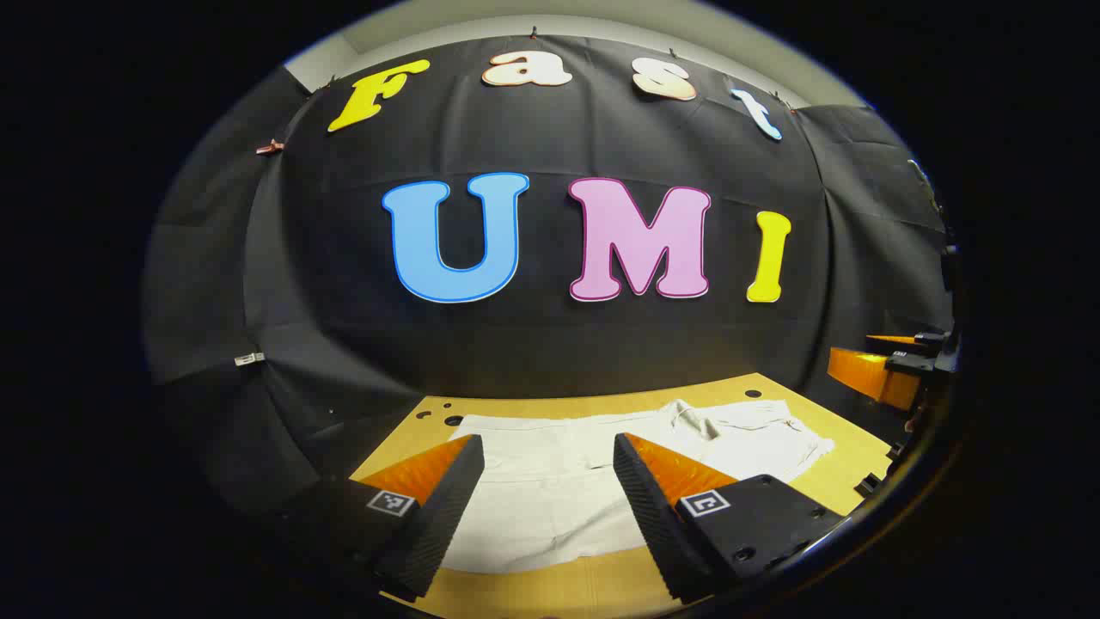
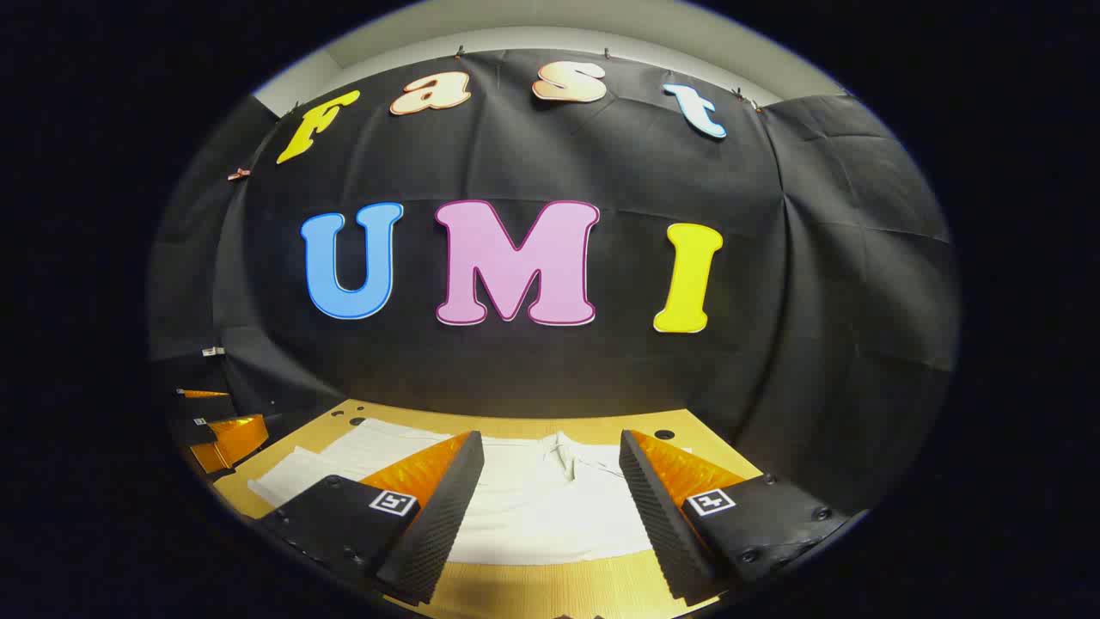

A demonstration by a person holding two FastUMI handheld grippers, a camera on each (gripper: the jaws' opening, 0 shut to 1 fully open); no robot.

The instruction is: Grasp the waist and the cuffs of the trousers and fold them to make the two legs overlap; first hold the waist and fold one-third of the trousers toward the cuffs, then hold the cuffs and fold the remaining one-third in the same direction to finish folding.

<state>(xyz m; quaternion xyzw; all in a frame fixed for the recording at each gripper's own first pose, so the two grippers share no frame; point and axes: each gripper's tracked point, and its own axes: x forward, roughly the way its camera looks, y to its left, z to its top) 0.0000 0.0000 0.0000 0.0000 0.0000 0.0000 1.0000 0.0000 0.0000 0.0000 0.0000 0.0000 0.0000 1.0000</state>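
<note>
White trousers (image 1: pixel 550 494) lie spread flat on a wooden table (image 1: pixel 619 585). Their rumpled waist end (image 1: pixel 739 430) is toward the right in the left gripper view, and the legs run off to the left. My left gripper (image 1: pixel 548 443) hovers open above the leg part, touching nothing. In the right gripper view the waist with its drawstring (image 2: pixel 563 456) lies straight ahead. My right gripper (image 2: pixel 550 438) stands open above it, nothing between its fingers. Each gripper also shows at the edge of the other view: the right gripper (image 1: pixel 859 361) and the left gripper (image 2: pixel 210 421).
The table (image 2: pixel 533 593) has a few round holes near its back edge (image 1: pixel 453 420) (image 2: pixel 663 435). Black cloth walls close the booth behind and on both sides of the table.
</note>
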